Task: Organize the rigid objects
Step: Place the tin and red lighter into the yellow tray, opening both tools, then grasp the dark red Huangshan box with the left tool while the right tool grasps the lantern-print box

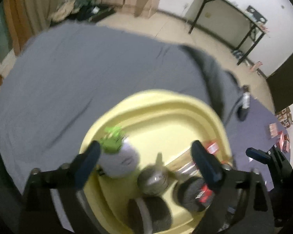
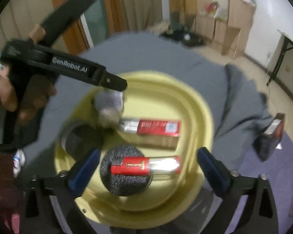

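Now Both Grippers Are Gaping Over the Yellow Tray

I am holding my left gripper [image 1: 144, 157] and right gripper [image 2: 146, 168] wide apart, gripping nothing. Below them the glossy yellow tray [image 2: 203, 117] is sitting on grey cloth [image 1: 87, 74], near its right edge. A white potted plant [image 1: 119, 159] with green tufts is resting inside. My right view is showing red boxes [image 2: 158, 126] and a bristly wire wheel [image 2: 125, 183] clearly; my left is blurring them.

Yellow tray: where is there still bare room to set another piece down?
The yellow tray is bare in its far half, beyond the white plant pot and the long red box. The near half is crowded: a wire brush wheel carrying a red tube, a dark cup, and a metal ball.
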The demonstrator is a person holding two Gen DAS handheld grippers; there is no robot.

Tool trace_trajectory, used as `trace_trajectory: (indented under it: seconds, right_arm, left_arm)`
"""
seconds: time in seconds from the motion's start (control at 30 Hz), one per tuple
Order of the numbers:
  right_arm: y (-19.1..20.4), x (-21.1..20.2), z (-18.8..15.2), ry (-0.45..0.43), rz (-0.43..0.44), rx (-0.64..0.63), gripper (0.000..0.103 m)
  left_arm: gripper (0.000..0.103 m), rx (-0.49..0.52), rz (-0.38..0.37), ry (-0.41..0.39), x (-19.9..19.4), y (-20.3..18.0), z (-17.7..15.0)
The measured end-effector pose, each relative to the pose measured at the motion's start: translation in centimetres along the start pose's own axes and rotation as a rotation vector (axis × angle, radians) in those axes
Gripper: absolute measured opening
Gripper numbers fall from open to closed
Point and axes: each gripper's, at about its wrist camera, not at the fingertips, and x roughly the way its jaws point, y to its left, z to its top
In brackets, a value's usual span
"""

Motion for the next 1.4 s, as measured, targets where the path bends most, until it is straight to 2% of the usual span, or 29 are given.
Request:
trace_trajectory:
  seconds: [0.1, 0.23, 0.3, 0.37, 0.43, 0.5, 0.6, 0.7, 0.83, 0.97, 1.17, 1.2, 1.27, 1.3, 1.4]
  right_arm:
    - [-2.8, -4.0, -0.1, -0.060, -0.036, 0.049, 0.103]
    - [-9.4, -9.8, -2.6, -0.106, -0.170, 0.150, 0.103]
    - [-13.5, -12.4, -5.1, -0.096, -0.251, 0.206, 0.103]
    - [-17.9, -14.7, -8.3, -0.067, -0.368, 0.254, 0.103]
    - [-22.4, -16.9, -12.4, -0.020, -0.492, 0.259, 0.103]
    - [-25.8, -18.9, -15.6, 0.004, -0.557, 0.266, 0.103]
    - [-30.5, -20.7, -19.6, 0.044, -0.542, 0.327, 0.103]
    - [-33.3, -20.7, -21.4, 0.079, -0.476, 0.345, 0.103]
    - [-36.2, -20.3, -22.5, 0.091, -0.405, 0.321, 0.103]
    - [-38.3, -20.4, -24.1, 0.106, -0.328, 0.282, 0.103]
    - [-38.3, -18.9, -24.6, 0.121, -0.332, 0.228, 0.103]
    - [-38.4, -18.5, -24.7, 0.127, -0.341, 0.228, 0.103]
    - [-37.7, -17.6, -25.1, 0.147, -0.358, 0.221, 0.103]
    - [-37.6, -16.9, -24.9, 0.152, -0.371, 0.217, 0.102]
    - [-37.5, -16.5, -24.4, 0.149, -0.400, 0.240, 0.095]
  left_arm:
    - [0.103, 0.032, -0.017, -0.053, -2.0, -3.6, 1.8]
    - [0.103, 0.116, -0.064, -0.077, -2.8, -10.2, 3.7]
    - [0.103, 0.177, -0.068, -0.080, -2.5, -14.0, 4.0]
    - [0.103, 0.227, -0.076, -0.068, -1.2, -17.6, 4.3]
    - [0.103, 0.289, -0.070, -0.046, 0.7, -21.0, 4.4]
    - [0.103, 0.367, -0.038, 0.003, 3.5, -24.3, 4.1]
    - [0.103, 0.442, -0.006, 0.032, 6.5, -27.5, 3.4]
    - [0.103, 0.477, 0.024, 0.059, 9.4, -29.5, 2.9]
    - [0.103, 0.518, 0.130, 0.036, 12.3, -30.4, 3.0]
    - [0.103, 0.531, 0.162, 0.046, 14.6, -30.9, 2.8]
    - [0.103, 0.543, 0.198, 0.069, 17.1, -32.4, 2.4]
    - [0.100, 0.538, 0.193, 0.071, 17.3, -32.5, 2.4]
    - [0.071, 0.530, 0.191, 0.084, 17.5, -32.4, 2.2]
    - [0.062, 0.519, 0.186, 0.111, 17.8, -32.2, 2.3]
    - [0.061, 0.480, 0.146, 0.118, 17.1, -31.5, 2.3]
